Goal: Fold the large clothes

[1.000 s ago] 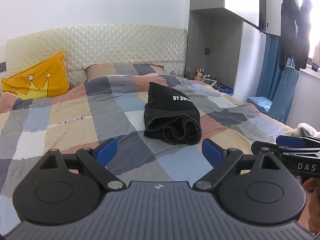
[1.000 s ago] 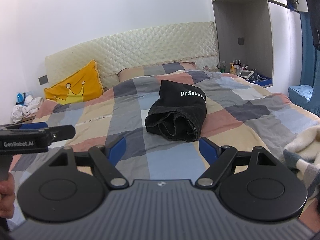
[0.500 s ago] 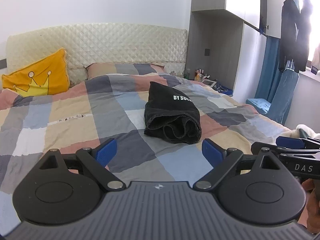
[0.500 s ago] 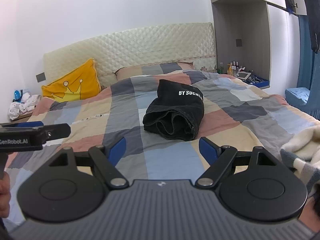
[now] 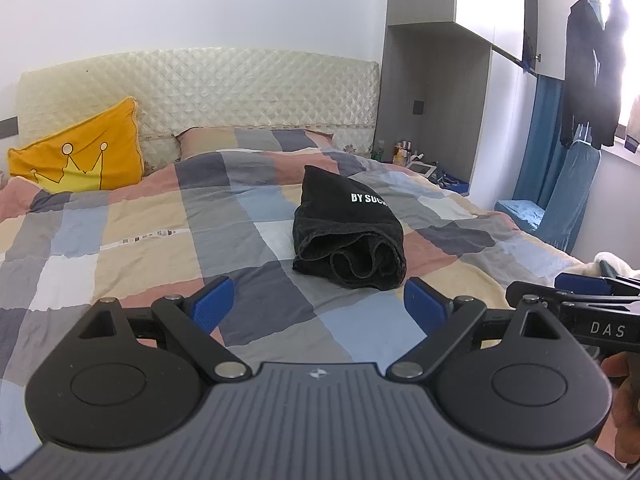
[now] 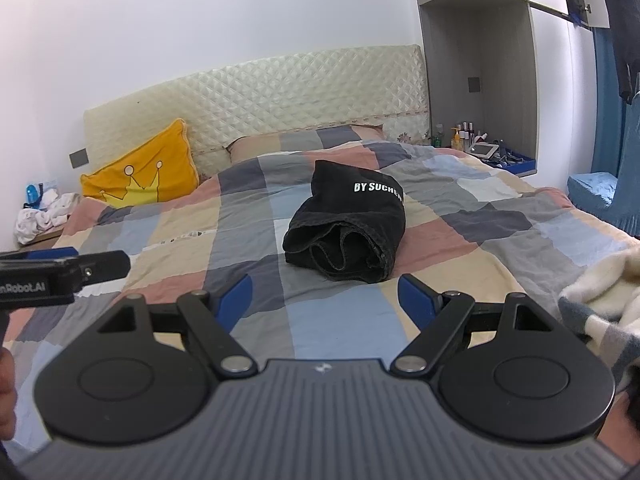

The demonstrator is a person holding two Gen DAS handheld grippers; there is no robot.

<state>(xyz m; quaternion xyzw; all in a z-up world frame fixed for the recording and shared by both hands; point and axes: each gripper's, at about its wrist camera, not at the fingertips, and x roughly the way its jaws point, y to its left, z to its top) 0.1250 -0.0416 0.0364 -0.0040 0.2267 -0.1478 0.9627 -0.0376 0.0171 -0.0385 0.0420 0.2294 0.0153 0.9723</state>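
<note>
While both grippers are hovering over the foot of the bed (image 5: 132,240), I am seeing the folded black garment (image 5: 348,236) lying mid-quilt at twelve o'clock, beyond my left gripper (image 5: 318,306) and right gripper (image 6: 324,298); their jaws are standing wide apart, gripping nothing. Only the left view is showing dark clothes (image 5: 592,76) hanging at two o'clock; only the right view is showing white laundry (image 6: 44,216) at nine o'clock.

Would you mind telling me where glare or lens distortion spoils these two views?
Left wrist view: the window at upper right is blown out, silhouetting the hanging clothes; the cabinet edge bows. Right wrist view: even light, no glare; the black garment and its lettering stay sharp, while the cabinet leans from fisheye.
</note>
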